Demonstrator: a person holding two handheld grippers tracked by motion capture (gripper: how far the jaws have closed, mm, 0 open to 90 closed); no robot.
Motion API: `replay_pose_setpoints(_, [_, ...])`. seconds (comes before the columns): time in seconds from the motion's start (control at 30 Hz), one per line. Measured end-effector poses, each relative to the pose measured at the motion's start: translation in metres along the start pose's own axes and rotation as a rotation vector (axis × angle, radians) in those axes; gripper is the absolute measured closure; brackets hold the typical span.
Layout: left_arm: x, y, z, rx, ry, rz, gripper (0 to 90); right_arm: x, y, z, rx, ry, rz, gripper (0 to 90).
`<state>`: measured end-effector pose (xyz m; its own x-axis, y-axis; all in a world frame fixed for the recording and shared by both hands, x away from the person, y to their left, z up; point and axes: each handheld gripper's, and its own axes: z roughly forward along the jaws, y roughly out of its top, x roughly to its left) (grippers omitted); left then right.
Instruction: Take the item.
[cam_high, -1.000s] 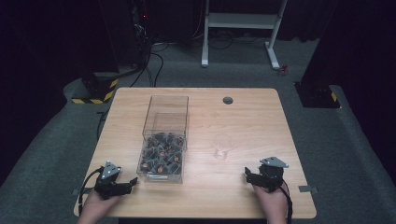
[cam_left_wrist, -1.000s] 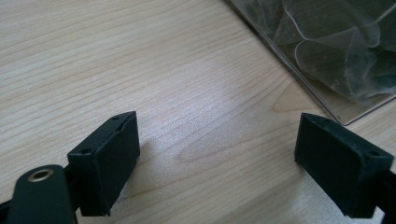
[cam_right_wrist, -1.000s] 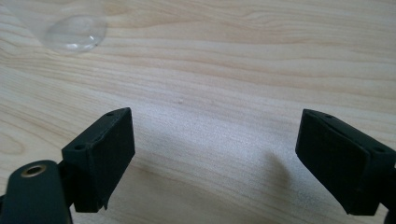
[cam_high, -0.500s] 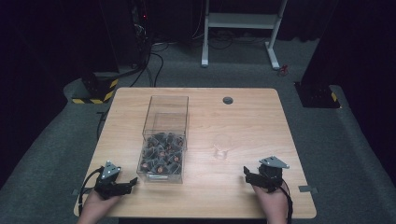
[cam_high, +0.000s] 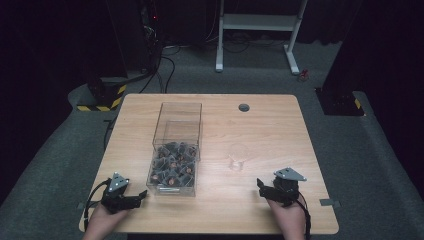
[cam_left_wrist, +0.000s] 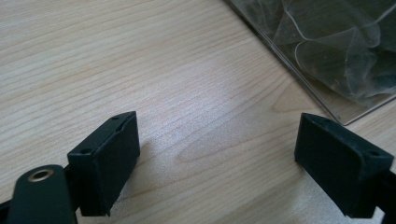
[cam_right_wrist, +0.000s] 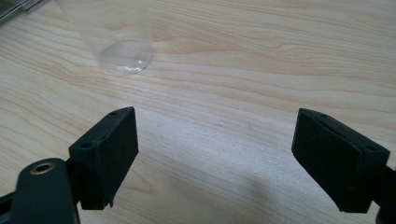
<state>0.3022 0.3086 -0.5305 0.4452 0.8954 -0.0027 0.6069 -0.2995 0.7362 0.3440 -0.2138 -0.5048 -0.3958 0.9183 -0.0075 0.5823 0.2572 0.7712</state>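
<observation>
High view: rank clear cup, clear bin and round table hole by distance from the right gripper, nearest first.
From the right gripper, at the near right of the table:
1. Clear cup, just ahead and slightly left, mid-table.
2. Clear bin, farther left; its near end, holding dark pieces, is the closest part.
3. Round table hole, near the far edge, straight ahead.

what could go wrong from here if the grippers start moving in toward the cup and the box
1. The clear plastic cup is nearly invisible against the wooden table; the right gripper, jaws open, could easily misjudge it and knock it over.
2. The cup looks light and empty, so a hard squeeze may crush it or shoot it away.
3. The left gripper, also open, sits close to the clear box of small dark pieces; a careless sweep could shove the box.
</observation>
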Motion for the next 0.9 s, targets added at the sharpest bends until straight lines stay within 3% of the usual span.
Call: replay_pose_setpoints(0.9, [0.000, 0.000, 0.000, 0.000, 0.000, 0.000, 14.4, 0.036, 0.007, 0.000, -0.022, 0.110, -0.035, 18.7])
